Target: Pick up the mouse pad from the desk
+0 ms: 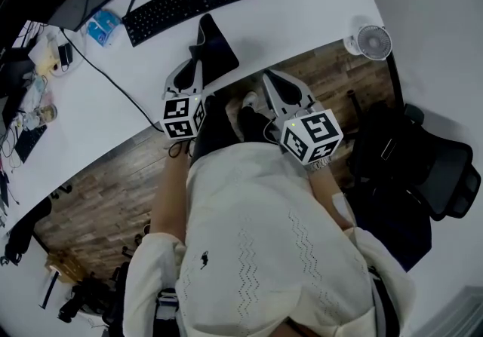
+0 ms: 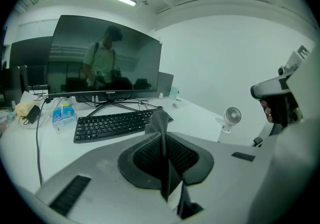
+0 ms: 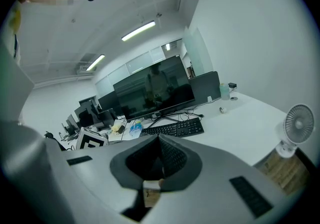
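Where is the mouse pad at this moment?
The mouse pad is pinched edge-on in the left tongs, centre-left in the head view, over the near edge of the desk and just short of the keyboard.

Keyboard [image 1: 189, 4] on desk [image 1: 302, 4], fan [image 1: 373, 41] at right edge, packet [image 1: 103, 26], perhaps tissues, left.

Tabletop [image 1: 302, 4]: plain white. Keyboard [image 1: 189, 2]: black. Mouse pad [image 1: 219, 49]: black, no pattern seen. Left gripper [image 1: 195, 70], right gripper [image 1: 273, 81]: grey bodies; fingers [image 2: 145, 158] faced in black grid texture; cubes printed with black-and-white square markers. Floor [image 1: 113, 185]: brown wood-plank pattern. Fan [image 1: 373, 43]: white. Chair [image 1: 438, 170]: black. Person's top [image 1: 256, 252]: cream, zigzag lines knitted in. Packet [image 1: 103, 25]: blue.
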